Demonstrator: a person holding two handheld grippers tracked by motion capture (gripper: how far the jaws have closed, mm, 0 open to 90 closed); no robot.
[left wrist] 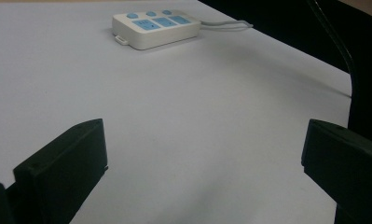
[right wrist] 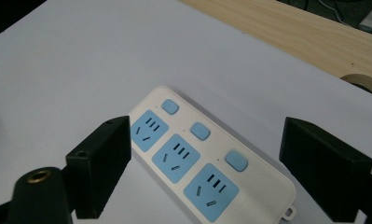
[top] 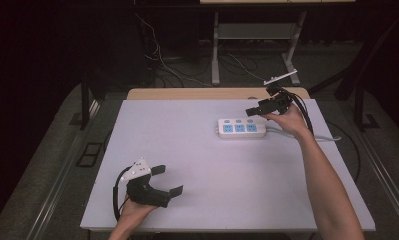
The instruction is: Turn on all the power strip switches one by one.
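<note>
Power strip [top: 240, 128] lies flat on the white worktop [top: 197, 165], far-right part, long axis running left-right across the high view, cord [top: 307, 134] trailing off its right end. Three blue sockets in a row, three blue buttons along the far edge.

Right gripper [top: 259, 108] hovers just above and beside the strip's right end, pointing left and down toward it. Fingers spread wide, nothing between them, not touching the strip. In the right gripper view the strip [right wrist: 207, 161] sits ahead and below, running diagonally between the left finger [right wrist: 99, 163] and the right one; the gap is wider than the strip's short side but the fingers are not yet aligned across it.

Left gripper [top: 167, 182] rests low at the near-left of the worktop, well apart from the strip, fingers spread and empty. From the left gripper view the strip [left wrist: 155, 28] is far off, up ahead.

Right hand is clearly the nearer one. My guess: next move is down onto the strip, either to grip it across the short side or to press a button; the wrist needs turning to square up with the long axis.
</note>
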